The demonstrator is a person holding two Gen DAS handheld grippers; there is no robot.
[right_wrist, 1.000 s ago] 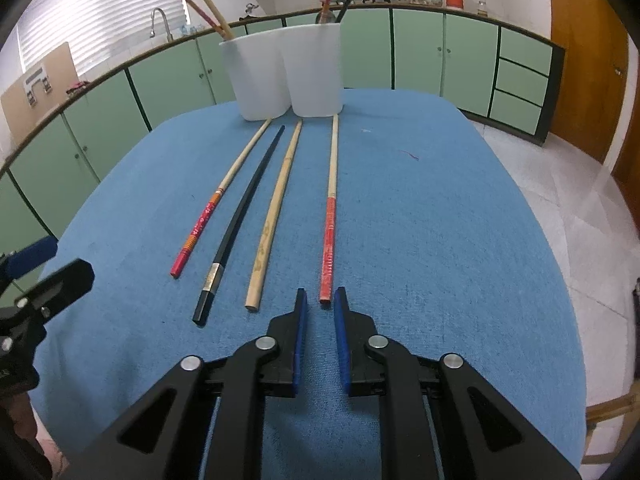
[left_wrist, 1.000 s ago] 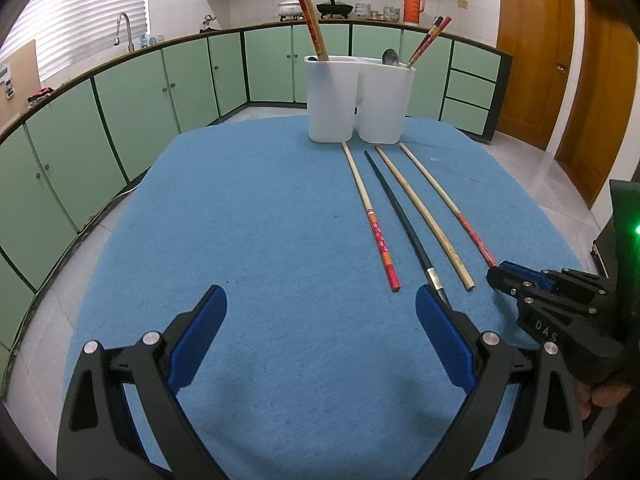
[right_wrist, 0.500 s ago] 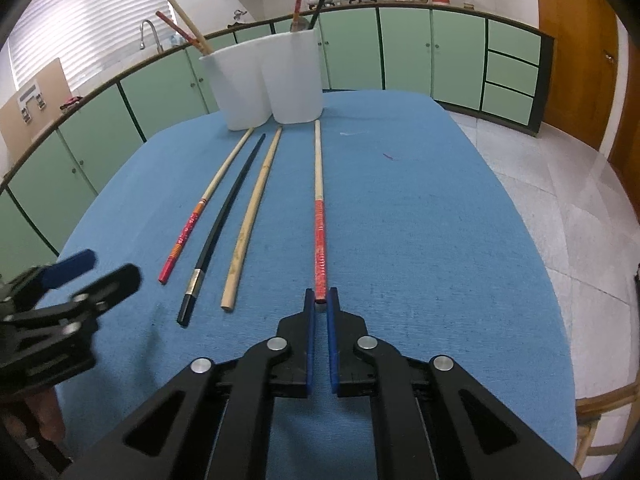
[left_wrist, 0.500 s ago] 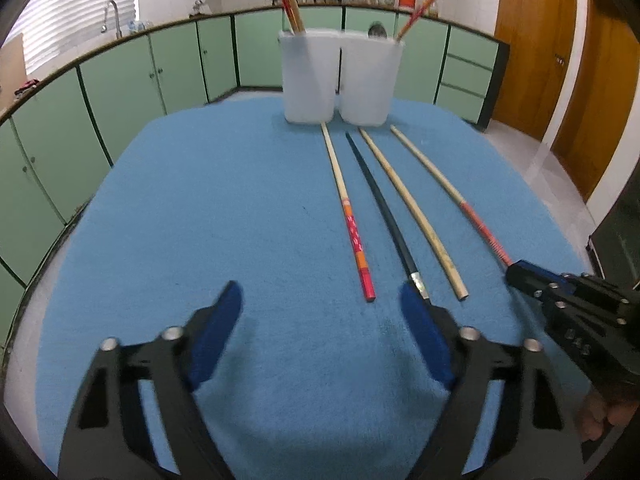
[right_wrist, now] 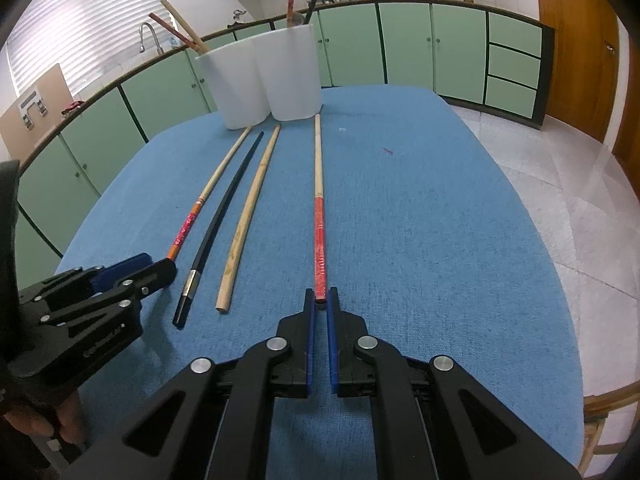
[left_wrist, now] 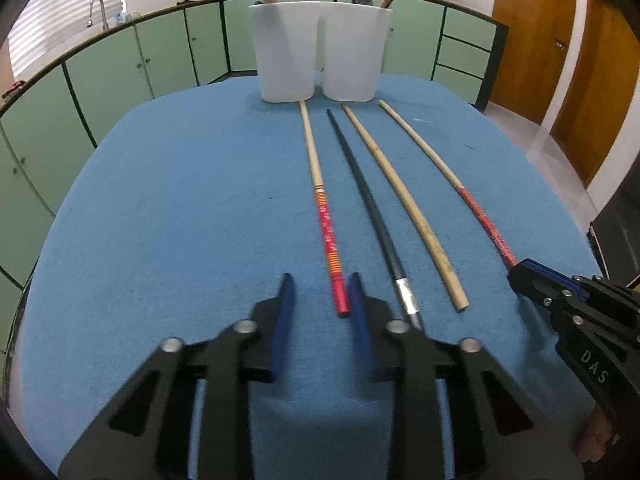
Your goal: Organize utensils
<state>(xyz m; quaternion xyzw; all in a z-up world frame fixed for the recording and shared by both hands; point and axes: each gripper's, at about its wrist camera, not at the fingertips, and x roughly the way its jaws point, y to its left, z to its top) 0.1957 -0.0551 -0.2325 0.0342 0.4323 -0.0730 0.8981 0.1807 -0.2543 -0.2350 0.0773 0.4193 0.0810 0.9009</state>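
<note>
Four chopsticks lie side by side on the blue cloth in front of a white twin holder [left_wrist: 320,52] [right_wrist: 264,76], which has other utensils standing in it. My left gripper [left_wrist: 320,292] [right_wrist: 156,270] is closing. The near end of the red-and-orange banded chopstick [left_wrist: 328,236] [right_wrist: 188,228] lies between its pads, with a gap still showing on the left side. To its right lie the black chopstick [left_wrist: 372,208] [right_wrist: 216,220] and the plain bamboo one [left_wrist: 404,200] [right_wrist: 244,224]. My right gripper [right_wrist: 320,296] [left_wrist: 520,274] is shut on the near end of the red-handled chopstick [right_wrist: 319,240] [left_wrist: 476,208].
The blue-covered table [left_wrist: 180,220] fills both views, and its right edge drops to a tiled floor. Green cabinets [right_wrist: 408,44] ring the room and wooden doors [left_wrist: 528,40] stand at the right. A chair back [right_wrist: 608,416] shows by the table's near right corner.
My left gripper came forward and down to the banded chopstick's near end, and its jaws narrowed from wide apart. My right gripper stayed at the red-handled chopstick's end, its pads drawn closer.
</note>
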